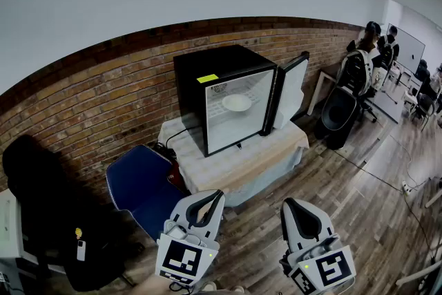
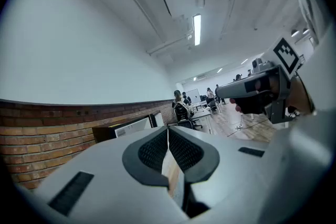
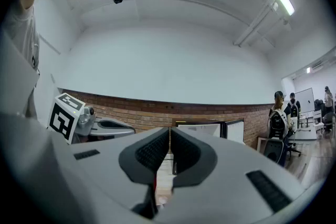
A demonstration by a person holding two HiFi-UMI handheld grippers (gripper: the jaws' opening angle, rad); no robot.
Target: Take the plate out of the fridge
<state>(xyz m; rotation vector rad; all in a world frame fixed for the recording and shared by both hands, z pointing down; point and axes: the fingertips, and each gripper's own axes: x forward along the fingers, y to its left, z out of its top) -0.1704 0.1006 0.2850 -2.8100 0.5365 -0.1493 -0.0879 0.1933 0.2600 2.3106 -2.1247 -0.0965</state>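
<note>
A white plate (image 1: 237, 103) lies on the shelf inside a small black fridge (image 1: 214, 72), whose door (image 1: 290, 90) stands swung open to the right. The fridge rests on a cloth-covered table (image 1: 235, 166) against the brick wall. My left gripper (image 1: 216, 196) is low in the head view, well short of the table, jaws shut and empty. To its right my right gripper (image 1: 286, 204) is also shut with nothing in it. In the left gripper view the left gripper (image 2: 168, 131) has its jaws together; the right gripper (image 3: 169, 134) looks the same in its own view, with the fridge (image 3: 202, 131) far ahead.
A blue chair (image 1: 141, 183) stands left of the table, and a black coat or bag (image 1: 41, 197) hangs further left. At the right are a black office chair (image 1: 342, 107), desks and seated people (image 1: 376, 38). Cables run over the wooden floor (image 1: 373, 176).
</note>
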